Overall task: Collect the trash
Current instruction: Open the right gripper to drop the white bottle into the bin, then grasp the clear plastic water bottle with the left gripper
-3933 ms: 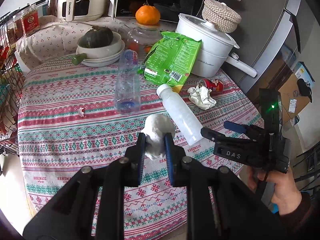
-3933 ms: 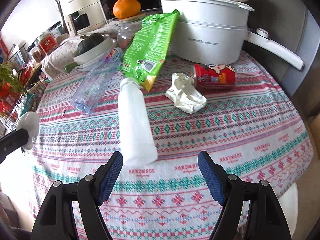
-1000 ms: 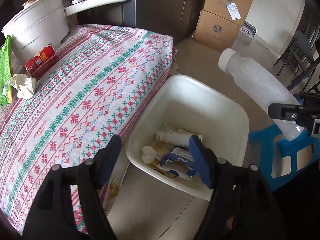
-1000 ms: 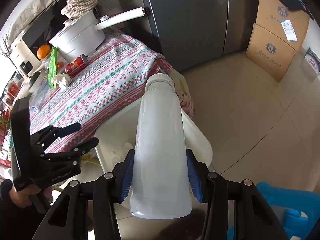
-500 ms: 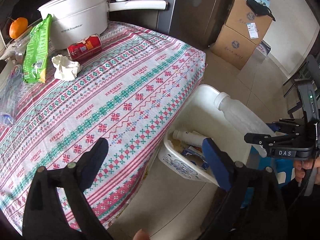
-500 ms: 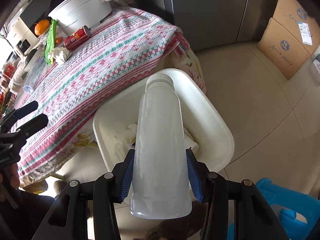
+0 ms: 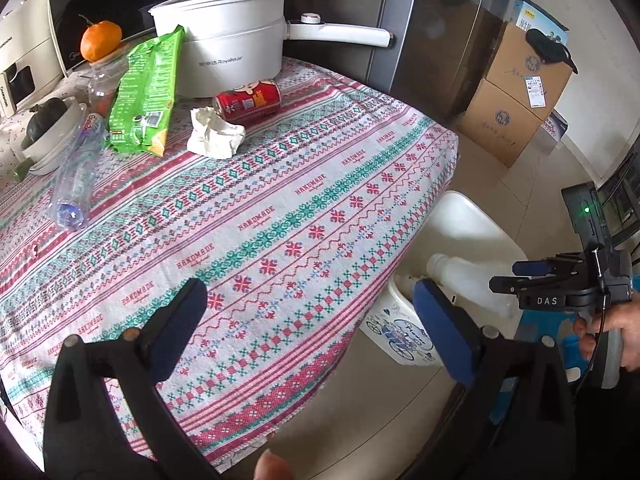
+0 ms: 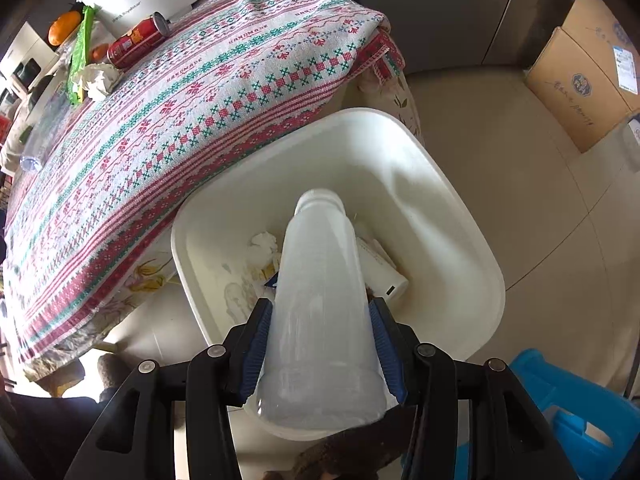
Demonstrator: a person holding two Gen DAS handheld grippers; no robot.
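Note:
My right gripper (image 8: 320,344) is shut on a white plastic bottle (image 8: 320,300) and holds it neck-down over the white bin (image 8: 452,216) on the floor beside the table. The bin holds a tissue wad (image 8: 264,246), a small white bottle (image 8: 380,272) and a carton. In the left wrist view the right gripper (image 7: 520,276), the bottle (image 7: 468,280) and the bin (image 7: 472,220) show at right. My left gripper (image 7: 312,320) is open and empty over the table's near edge. On the table lie a crumpled tissue (image 7: 214,134), a red can (image 7: 248,102), a green bag (image 7: 146,92) and a clear bottle (image 7: 76,176).
A white pot (image 7: 224,52), an orange (image 7: 100,40) and a bowl with a squash (image 7: 44,124) stand at the table's back. Cardboard boxes (image 7: 516,96) sit on the floor by the fridge (image 7: 432,32). A blue stool (image 8: 568,412) is next to the bin.
The right gripper has lowered the white bottle closer into the bin. The left gripper has swung back from the bin toward the table and stays open.

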